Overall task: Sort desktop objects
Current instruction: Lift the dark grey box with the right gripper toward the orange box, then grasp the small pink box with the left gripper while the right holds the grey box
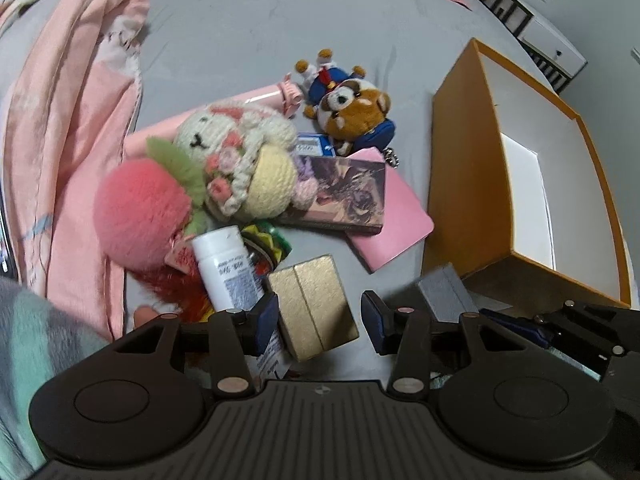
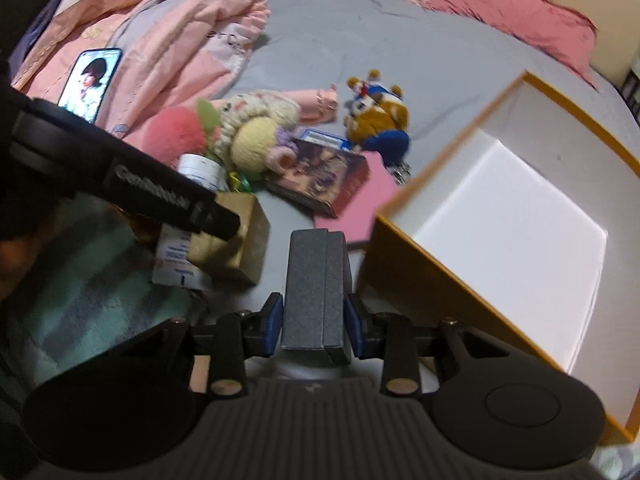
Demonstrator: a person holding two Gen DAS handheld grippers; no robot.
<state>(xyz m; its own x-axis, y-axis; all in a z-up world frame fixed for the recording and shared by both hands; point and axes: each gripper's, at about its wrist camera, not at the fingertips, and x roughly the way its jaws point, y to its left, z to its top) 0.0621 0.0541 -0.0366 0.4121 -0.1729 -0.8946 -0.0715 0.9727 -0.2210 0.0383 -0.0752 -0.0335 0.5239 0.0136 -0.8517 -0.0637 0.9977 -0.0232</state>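
While the orange box [image 2: 496, 264] sits open on the grey bed sheet [image 1: 280, 32], my left gripper [image 1: 318, 322] straddles the gold box [image 1: 314, 308], jaws apart with a gap on the right. My right gripper [image 2: 314, 324] is clamped on the grey box [image 2: 316, 292] just beside the orange box's wall.

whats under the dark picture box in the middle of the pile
The dark picture box lies on a pink booklet, whose right and near parts stick out. A blue-white packet peeks from behind. Anything else beneath is covered.
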